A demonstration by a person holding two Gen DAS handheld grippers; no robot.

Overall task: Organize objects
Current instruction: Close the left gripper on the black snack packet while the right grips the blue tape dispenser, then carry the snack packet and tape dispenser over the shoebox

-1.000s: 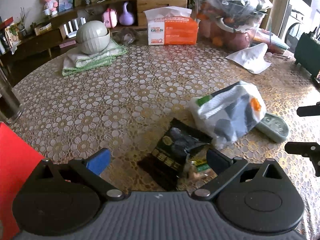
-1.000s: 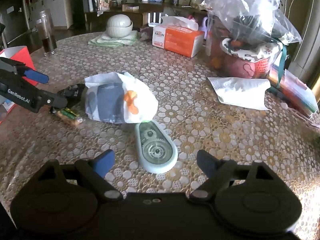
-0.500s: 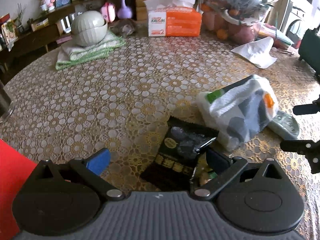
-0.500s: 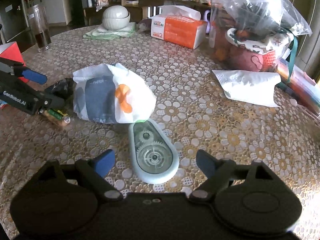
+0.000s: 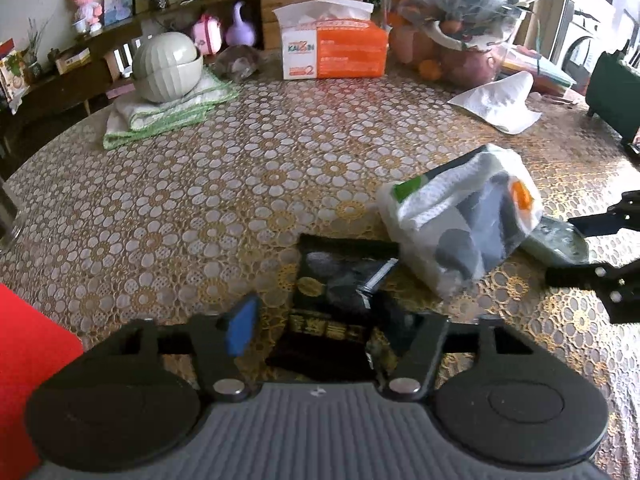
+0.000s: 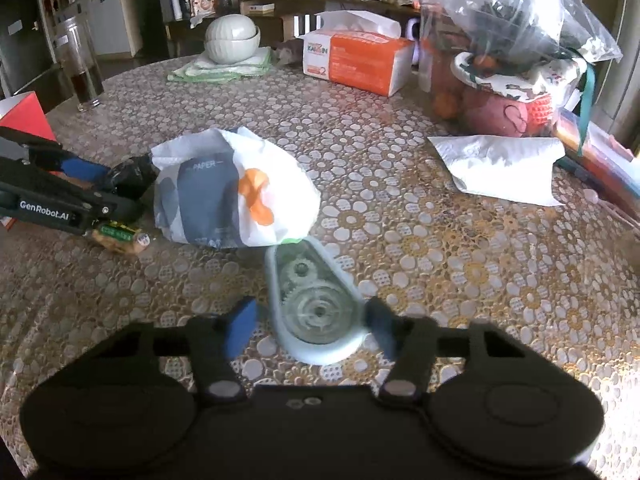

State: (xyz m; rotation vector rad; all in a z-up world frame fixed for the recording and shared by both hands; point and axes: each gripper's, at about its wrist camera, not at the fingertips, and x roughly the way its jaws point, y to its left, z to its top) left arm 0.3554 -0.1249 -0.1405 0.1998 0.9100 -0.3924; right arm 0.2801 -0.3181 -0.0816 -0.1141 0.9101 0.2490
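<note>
A black snack packet [image 5: 336, 304] lies on the patterned table between the fingers of my left gripper [image 5: 316, 324], which is partly closed around it; the right finger touches it, the blue left pad stands apart. A small green packet [image 6: 120, 236] lies beside it. My right gripper [image 6: 308, 324] straddles a pale green correction-tape dispenser [image 6: 316, 308], its jaws close to the sides. A white paper-tissue pack [image 5: 464, 220] [image 6: 232, 196] lies between the two grippers.
A red box [image 5: 28, 360] stands at the left. An orange tissue box [image 5: 336, 48], stacked bowls on folded towels [image 5: 164, 68], a glass [image 6: 80, 68], a bagged fruit basket [image 6: 516, 60] and a white napkin [image 6: 500, 168] stand farther back.
Both grippers have moved forward and narrowed: the left around the black packet, the right around the tape dispenser.
</note>
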